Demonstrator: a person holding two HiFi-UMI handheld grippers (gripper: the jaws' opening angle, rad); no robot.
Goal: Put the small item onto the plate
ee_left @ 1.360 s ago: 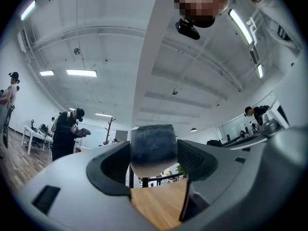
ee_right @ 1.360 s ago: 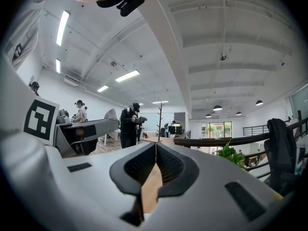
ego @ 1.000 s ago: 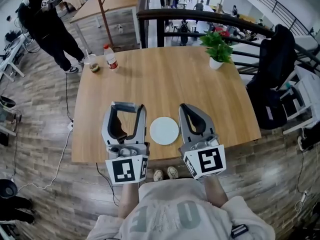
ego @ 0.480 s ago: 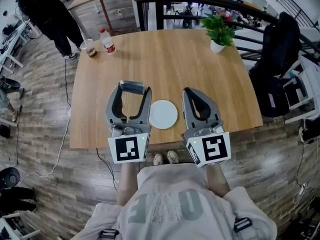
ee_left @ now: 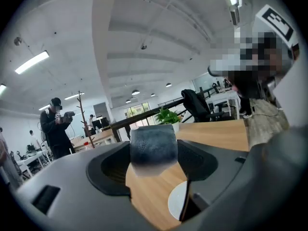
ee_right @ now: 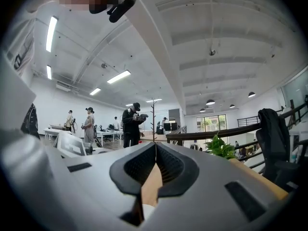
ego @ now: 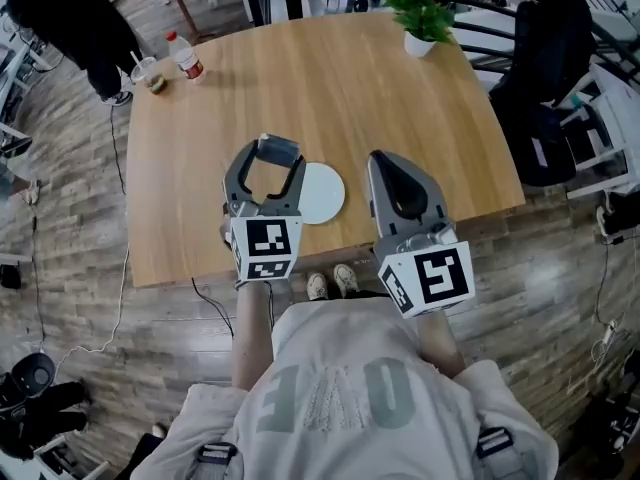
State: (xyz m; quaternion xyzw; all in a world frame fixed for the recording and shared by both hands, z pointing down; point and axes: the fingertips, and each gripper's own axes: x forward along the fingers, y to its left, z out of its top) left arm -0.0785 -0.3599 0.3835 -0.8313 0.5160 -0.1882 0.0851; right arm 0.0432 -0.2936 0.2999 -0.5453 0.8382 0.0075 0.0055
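On wooden table [ego: 340, 78], white plate [ego: 325, 193] near edge; plank floor [ego: 60, 228] around.

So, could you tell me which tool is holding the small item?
The left tool: a small dark grey item is clamped between its tips. The right tool is shut with nothing between its jaws.

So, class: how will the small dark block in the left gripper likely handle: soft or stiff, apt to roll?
Held in the left gripper, the dark block looks pitted like foam, so it is probably soft and light. Its flat faces suggest it would sit, not roll.
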